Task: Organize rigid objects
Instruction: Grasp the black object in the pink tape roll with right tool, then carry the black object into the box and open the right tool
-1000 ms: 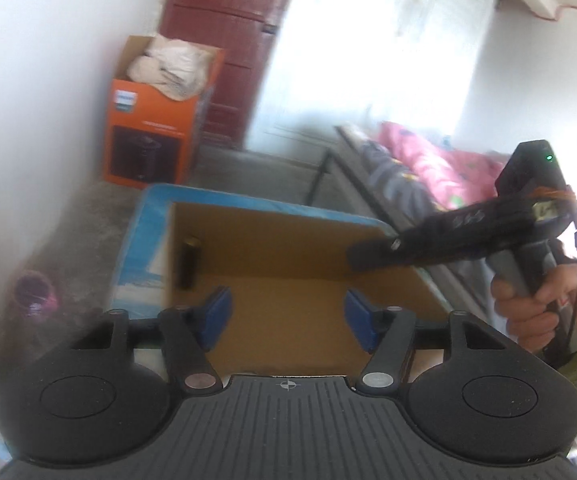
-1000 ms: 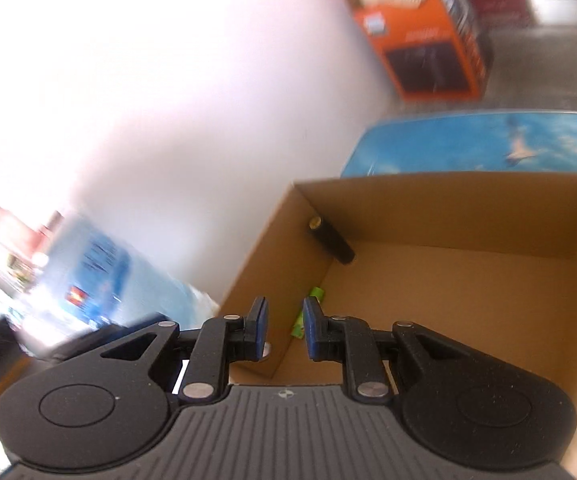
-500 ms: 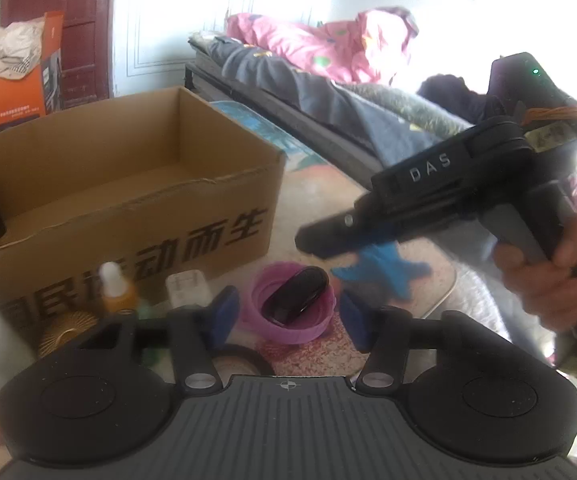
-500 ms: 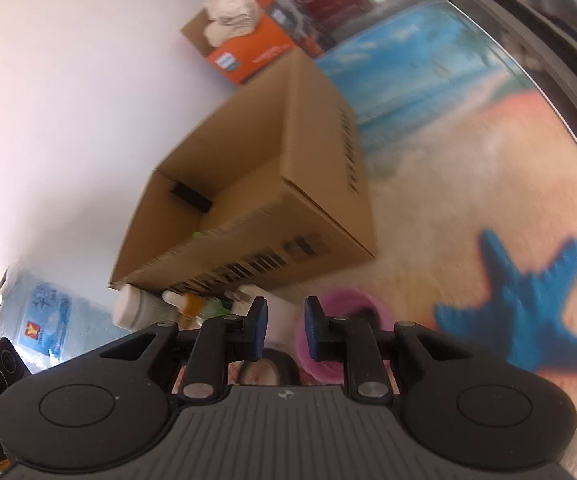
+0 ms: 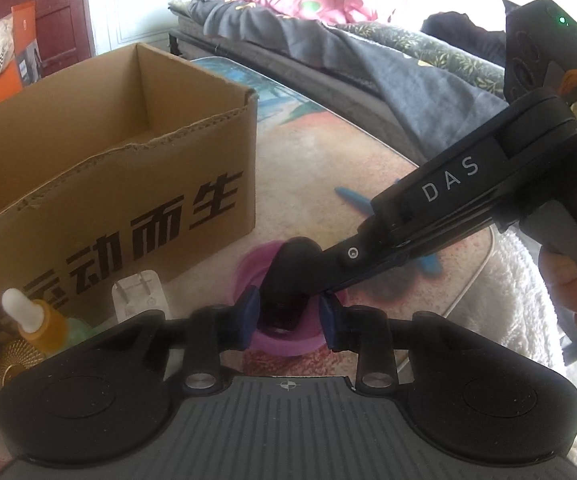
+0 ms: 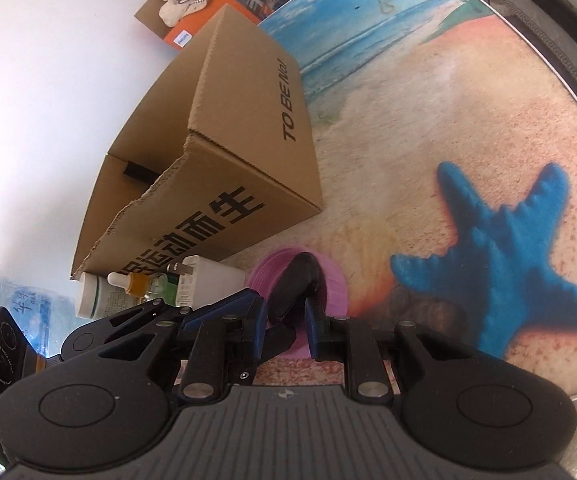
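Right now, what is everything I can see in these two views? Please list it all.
cardboard box: one, brown with black print, on the mat
small dark item: one, black, inside the box
purple cup: one, in front of the box
black oval object: one, lying in the cup
plug adapter: one, white, by the box front
dropper bottle: one, amber with a white tip, beside the adapter
white bottle: one, beside the dropper bottle
gold round thing: one, bottom left
beach mat: one, with a blue starfish print
bed: one, grey and pink covers, behind
orange box: one, by the wall
hand: one, holding the right gripper
left gripper: black with blue pads; jaws just been closing, oval object between them
right gripper: black with blue pads, jaws narrow, at the cup
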The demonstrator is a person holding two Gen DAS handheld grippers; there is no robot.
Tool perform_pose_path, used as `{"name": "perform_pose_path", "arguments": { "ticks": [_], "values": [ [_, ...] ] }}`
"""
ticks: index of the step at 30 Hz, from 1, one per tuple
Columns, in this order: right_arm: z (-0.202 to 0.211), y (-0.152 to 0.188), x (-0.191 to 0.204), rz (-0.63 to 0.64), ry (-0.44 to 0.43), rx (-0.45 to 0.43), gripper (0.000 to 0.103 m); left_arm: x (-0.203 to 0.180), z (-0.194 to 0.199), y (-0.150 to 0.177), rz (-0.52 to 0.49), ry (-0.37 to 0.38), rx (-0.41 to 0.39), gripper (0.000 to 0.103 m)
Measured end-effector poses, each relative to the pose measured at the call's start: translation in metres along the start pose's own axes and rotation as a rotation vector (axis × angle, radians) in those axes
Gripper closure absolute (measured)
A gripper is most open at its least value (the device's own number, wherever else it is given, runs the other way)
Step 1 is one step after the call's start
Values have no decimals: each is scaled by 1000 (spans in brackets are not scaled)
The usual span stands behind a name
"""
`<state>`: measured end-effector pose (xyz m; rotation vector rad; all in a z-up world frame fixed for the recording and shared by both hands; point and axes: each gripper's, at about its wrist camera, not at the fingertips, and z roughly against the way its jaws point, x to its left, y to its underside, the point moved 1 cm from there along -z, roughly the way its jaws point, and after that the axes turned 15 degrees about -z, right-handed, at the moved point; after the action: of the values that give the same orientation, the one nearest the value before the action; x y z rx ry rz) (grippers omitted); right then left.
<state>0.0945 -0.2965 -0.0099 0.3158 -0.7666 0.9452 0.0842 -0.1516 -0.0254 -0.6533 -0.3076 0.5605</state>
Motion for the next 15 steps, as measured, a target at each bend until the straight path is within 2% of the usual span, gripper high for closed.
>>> {"name": "perform_pose_path", "arguments": {
  "ticks": [6,11,15],
  "values": [
    [-5,-8,8,43,34,-4,81,0,-14,-3,38,7,38,71],
    [-17,-8,14,77,61,5,79,-7,-22,-7,18,-14,40,71],
    [-20,-7,13,87,45,-23,79,-10,-23,-6,21,-30,24,72]
  ]
}}
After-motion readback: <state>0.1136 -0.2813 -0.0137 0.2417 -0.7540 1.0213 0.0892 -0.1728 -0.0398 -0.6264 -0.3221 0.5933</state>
